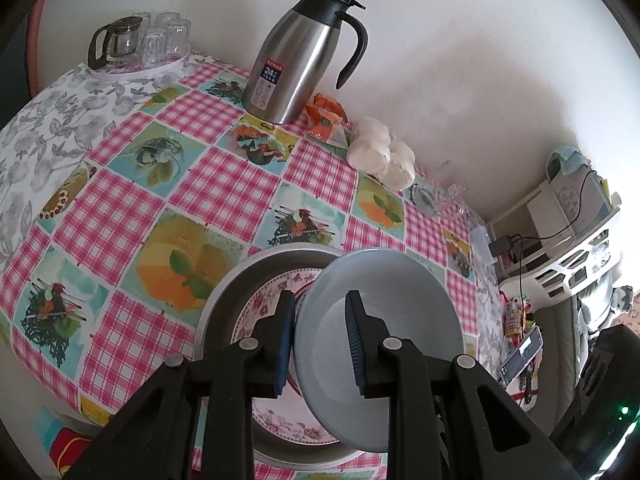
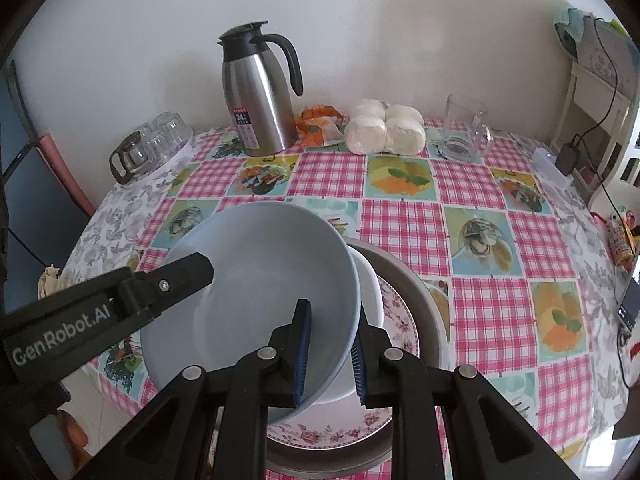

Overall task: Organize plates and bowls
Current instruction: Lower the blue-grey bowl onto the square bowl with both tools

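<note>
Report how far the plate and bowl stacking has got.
Done: the floral plate lies in the metal basin, with the white bowl on it. In hand: the left tongs and right tongs clamp the pale blue bowl by its rim, tilted above the stack. Left: lower it into the white bowl.

left hand-held gripper (image 1: 320, 336) clamps pale blue bowl (image 1: 400, 300) rim | over floral plate (image 1: 260, 312) in grey basin (image 1: 224, 292)
</note>
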A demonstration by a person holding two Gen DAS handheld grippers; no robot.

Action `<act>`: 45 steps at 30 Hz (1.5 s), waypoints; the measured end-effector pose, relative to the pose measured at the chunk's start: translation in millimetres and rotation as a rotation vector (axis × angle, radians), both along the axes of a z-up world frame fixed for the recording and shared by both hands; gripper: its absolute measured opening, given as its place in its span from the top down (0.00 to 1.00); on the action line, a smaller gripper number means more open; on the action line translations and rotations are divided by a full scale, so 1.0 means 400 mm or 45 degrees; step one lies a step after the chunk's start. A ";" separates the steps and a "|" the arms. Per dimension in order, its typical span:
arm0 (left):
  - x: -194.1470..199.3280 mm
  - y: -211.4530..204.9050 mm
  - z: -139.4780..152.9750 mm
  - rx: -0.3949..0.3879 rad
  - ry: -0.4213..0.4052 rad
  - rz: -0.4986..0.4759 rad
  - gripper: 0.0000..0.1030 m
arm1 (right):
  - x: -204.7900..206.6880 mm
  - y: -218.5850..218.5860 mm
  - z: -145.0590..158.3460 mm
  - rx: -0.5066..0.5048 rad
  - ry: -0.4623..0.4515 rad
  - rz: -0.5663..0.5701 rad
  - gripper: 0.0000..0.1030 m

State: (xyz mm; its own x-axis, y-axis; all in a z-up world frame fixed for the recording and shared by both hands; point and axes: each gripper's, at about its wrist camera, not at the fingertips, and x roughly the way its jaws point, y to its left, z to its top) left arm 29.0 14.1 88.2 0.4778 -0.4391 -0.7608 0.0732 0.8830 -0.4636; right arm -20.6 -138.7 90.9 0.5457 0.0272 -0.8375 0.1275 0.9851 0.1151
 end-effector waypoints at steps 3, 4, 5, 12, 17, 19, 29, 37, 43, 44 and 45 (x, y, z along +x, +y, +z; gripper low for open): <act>-0.001 -0.004 0.000 0.006 0.001 -0.003 0.76 | 0.002 0.001 -0.007 -0.008 0.019 0.001 0.77; -0.001 -0.005 0.000 0.006 0.002 -0.005 0.76 | 0.002 0.001 -0.009 -0.008 0.025 0.000 0.76; -0.001 -0.006 0.000 0.006 0.003 -0.005 0.76 | 0.003 0.001 -0.011 -0.008 0.033 -0.001 0.75; 0.001 -0.012 -0.009 -0.002 0.024 -0.015 0.76 | 0.008 0.001 -0.023 -0.019 0.069 -0.004 0.71; 0.001 -0.018 -0.010 0.008 0.023 -0.016 0.74 | 0.009 0.003 -0.024 -0.020 0.075 -0.004 0.69; 0.001 -0.018 -0.010 0.007 0.024 -0.016 0.74 | 0.010 0.004 -0.023 -0.024 0.074 -0.003 0.68; 0.003 -0.015 -0.015 -0.025 0.039 -0.009 0.74 | 0.010 0.010 -0.022 -0.012 0.074 0.007 0.59; 0.007 -0.008 -0.020 -0.071 0.038 0.009 0.75 | 0.012 0.000 -0.021 -0.035 0.075 -0.027 0.59; 0.007 -0.007 -0.012 -0.075 0.021 0.016 0.78 | 0.009 -0.015 -0.015 -0.029 0.064 -0.041 0.59; 0.007 -0.007 -0.013 -0.077 0.022 0.017 0.78 | 0.009 -0.014 -0.014 -0.035 0.064 -0.043 0.59; 0.008 -0.007 -0.013 -0.078 0.023 0.017 0.78 | 0.009 -0.014 -0.014 -0.036 0.063 -0.042 0.59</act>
